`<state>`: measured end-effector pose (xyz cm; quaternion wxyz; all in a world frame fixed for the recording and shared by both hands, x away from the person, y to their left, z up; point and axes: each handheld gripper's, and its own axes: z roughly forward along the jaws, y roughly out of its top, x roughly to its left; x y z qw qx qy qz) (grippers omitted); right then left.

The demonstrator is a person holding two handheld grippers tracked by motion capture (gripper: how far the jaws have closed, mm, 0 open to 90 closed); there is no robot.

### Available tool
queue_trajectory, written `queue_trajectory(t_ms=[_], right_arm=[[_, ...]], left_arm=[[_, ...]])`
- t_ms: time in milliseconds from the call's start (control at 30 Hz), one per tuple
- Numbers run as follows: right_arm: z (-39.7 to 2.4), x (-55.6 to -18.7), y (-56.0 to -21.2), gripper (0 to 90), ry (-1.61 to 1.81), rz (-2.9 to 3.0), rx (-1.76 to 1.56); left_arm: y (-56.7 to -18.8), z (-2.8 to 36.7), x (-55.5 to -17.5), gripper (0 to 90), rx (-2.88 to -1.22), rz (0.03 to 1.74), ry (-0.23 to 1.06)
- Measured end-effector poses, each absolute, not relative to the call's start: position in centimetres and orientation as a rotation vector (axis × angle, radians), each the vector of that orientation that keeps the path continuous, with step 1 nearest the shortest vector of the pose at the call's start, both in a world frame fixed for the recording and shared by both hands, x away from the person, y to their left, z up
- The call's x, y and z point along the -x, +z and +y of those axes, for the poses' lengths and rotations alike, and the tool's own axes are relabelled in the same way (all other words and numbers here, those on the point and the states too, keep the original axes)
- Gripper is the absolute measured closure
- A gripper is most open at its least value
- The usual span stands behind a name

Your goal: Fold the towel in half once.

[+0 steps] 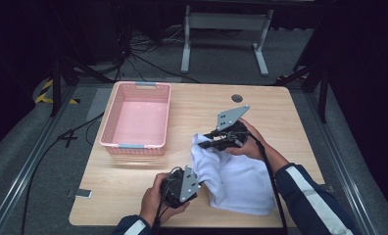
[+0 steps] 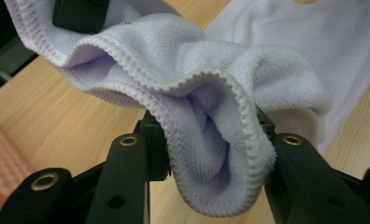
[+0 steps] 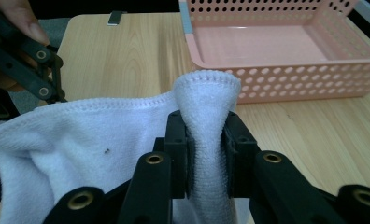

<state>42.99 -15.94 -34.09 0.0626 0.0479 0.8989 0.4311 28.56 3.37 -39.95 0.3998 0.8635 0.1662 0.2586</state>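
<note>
1. Wood desk (image 1: 148, 176), pink basket (image 1: 114, 105) far-left, dark floor behind.
2. White towel (image 1: 241, 178) lies right of centre, its near-left edge lifted.
3. Left claw (image 2: 206, 154) clamped on towel hem.
4. Right claw (image 3: 206, 140) clamped on towel corner.

We find no readable text, label, brand or number on anything here. The only sign is black-and-yellow hazard tape (image 1: 46, 91) on the floor, far left.
</note>
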Motion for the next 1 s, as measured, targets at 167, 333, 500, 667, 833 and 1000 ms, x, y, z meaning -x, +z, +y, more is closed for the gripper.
queue_trajectory(t_ms=[167, 333, 500, 667, 833, 1000], right_arm=[[-18.6, -42.7, -34.1, 73.8, 1.334, 2.688, -0.179], [-21.3, -42.4, -34.4, 72.3, 1.348, 2.660, -0.222], [-24.1, -42.0, -34.7, 69.0, 1.381, 2.642, -0.260], [-28.8, -40.9, -35.6, 59.7, 1.405, 2.631, -0.310], [-33.2, -39.3, -36.8, 45.2, 1.328, 2.653, -0.389], [-36.0, -38.4, -38.3, 41.5, 1.102, 2.660, -0.480]], left_arm=[[-39.3, 0.9, -29.1, 61.9, -2.193, 0.305, 0.678], [-39.0, -1.2, -29.7, 60.8, -2.186, 0.244, 0.658], [-39.4, -2.8, -30.0, 55.6, -2.188, 0.185, 0.611], [-39.6, -3.6, -30.0, 41.6, -2.136, 0.158, 0.442], [-39.2, -3.5, -29.5, 29.5, -2.121, 0.167, 0.326], [-39.8, -3.1, -29.5, 25.7, -2.174, 0.185, 0.249]])
